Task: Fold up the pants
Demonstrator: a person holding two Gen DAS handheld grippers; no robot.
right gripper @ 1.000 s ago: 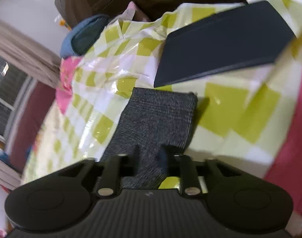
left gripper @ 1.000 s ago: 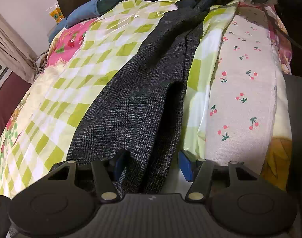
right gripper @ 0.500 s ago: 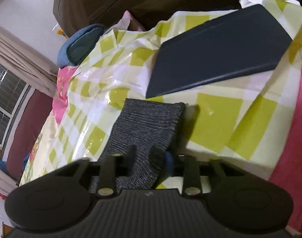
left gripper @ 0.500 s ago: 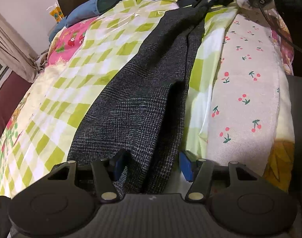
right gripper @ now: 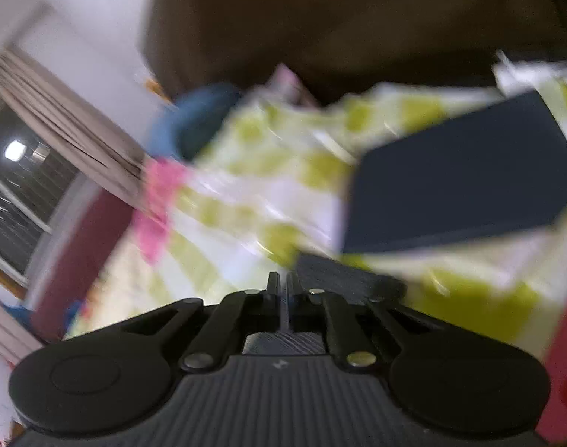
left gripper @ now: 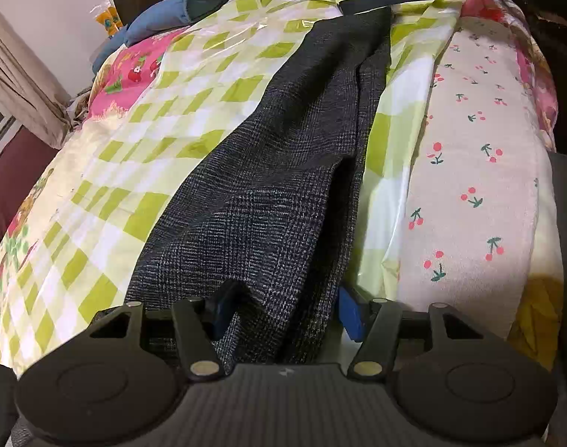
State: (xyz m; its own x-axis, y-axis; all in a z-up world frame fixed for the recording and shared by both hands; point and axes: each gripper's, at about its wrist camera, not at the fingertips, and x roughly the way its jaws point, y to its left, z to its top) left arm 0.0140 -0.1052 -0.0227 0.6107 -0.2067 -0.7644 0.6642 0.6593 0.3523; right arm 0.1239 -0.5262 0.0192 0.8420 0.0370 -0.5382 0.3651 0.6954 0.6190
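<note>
Our right gripper [right gripper: 283, 287] has just been closing. A moment ago its two fingers stood apart with the far end of the pants [right gripper: 343, 279] between them. Now the fingers are almost pressed together. The picture from this hand is smeared, because the hand is moving. The pants end now shows just past the fingers and a little to their right. We cannot tell if a bit of cloth is caught between them or if they closed on nothing. A dark flat thing [right gripper: 462, 186] lies further ahead and to the right, on the checked sheet [left gripper: 171, 130].

Our left gripper [left gripper: 285, 313] looks the same as before. Its fingers stand wide, and the bunched near end of the pants [left gripper: 283, 186] fills the gap between the blue pads. So it holds that end. From there the pants stretch straight ahead, long and flat on the checked sheet.

We think this is the start of the fold: the far end must come back toward the near end. If the right fingers missed the cloth, the far end stays down and we must grab it again.
</note>
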